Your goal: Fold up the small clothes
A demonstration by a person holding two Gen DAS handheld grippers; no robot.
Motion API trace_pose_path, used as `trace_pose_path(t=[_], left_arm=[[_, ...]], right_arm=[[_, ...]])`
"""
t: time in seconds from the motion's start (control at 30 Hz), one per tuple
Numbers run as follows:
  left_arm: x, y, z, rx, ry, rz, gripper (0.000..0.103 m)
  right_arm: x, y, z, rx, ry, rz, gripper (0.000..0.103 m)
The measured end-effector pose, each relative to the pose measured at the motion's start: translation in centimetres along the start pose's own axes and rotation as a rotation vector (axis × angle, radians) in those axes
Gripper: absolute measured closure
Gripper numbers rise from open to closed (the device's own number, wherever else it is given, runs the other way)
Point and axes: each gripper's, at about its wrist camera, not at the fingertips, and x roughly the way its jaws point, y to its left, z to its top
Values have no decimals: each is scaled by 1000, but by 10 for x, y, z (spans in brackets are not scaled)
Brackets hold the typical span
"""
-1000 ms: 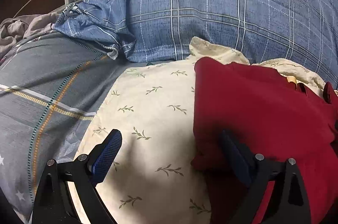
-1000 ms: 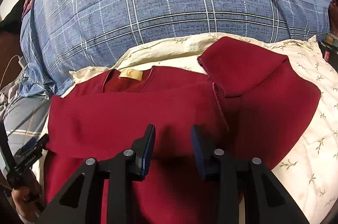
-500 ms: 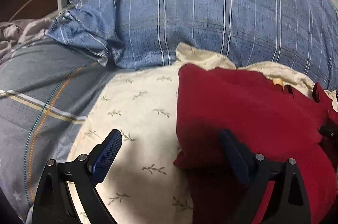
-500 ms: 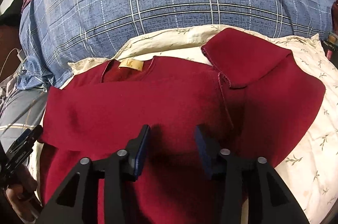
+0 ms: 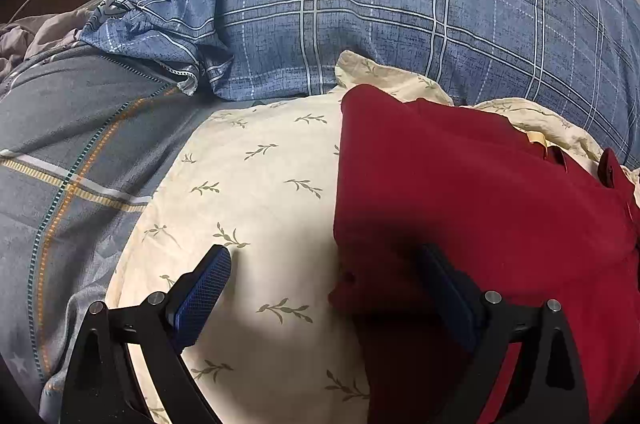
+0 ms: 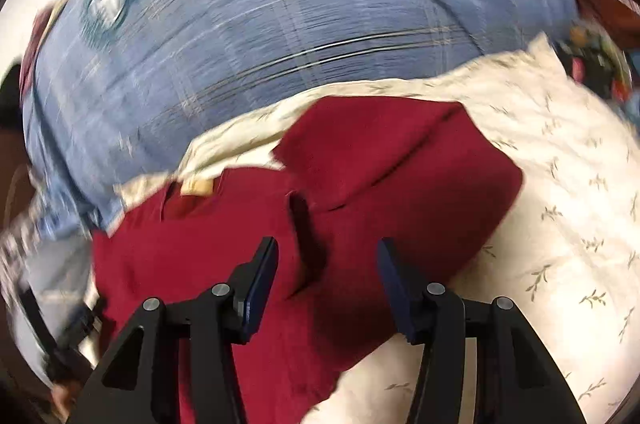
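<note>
Deep red garment point(image 5: 480, 192) with a tan neck label point(image 6: 196, 186). Cream sheet point(image 5: 256, 184) sprigged with small olive-green leaves. Blue pillow point(image 5: 360, 4), white-lined plaid, round dark-teal emblem. Grey bedcover point(image 5: 72, 128) striped yellow, white and teal. Black grippers, blue textured pads point(image 5: 202, 298).

Red top point(image 5: 480, 192) — folded, flat
</note>
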Motion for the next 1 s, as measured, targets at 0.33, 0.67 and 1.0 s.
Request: trace_pose_path(t=[0.33, 0.67, 1.0], left_arm=[[5, -2, -1, 6, 14, 5, 7], [10, 0, 3, -5, 27, -9, 6], [-10, 3, 2, -13, -16, 6, 8]], right_arm=[[49, -10, 24, 95, 34, 38, 48], [43, -15, 35, 2, -37, 58, 99], [-91, 13, 47, -165, -120, 252, 99]])
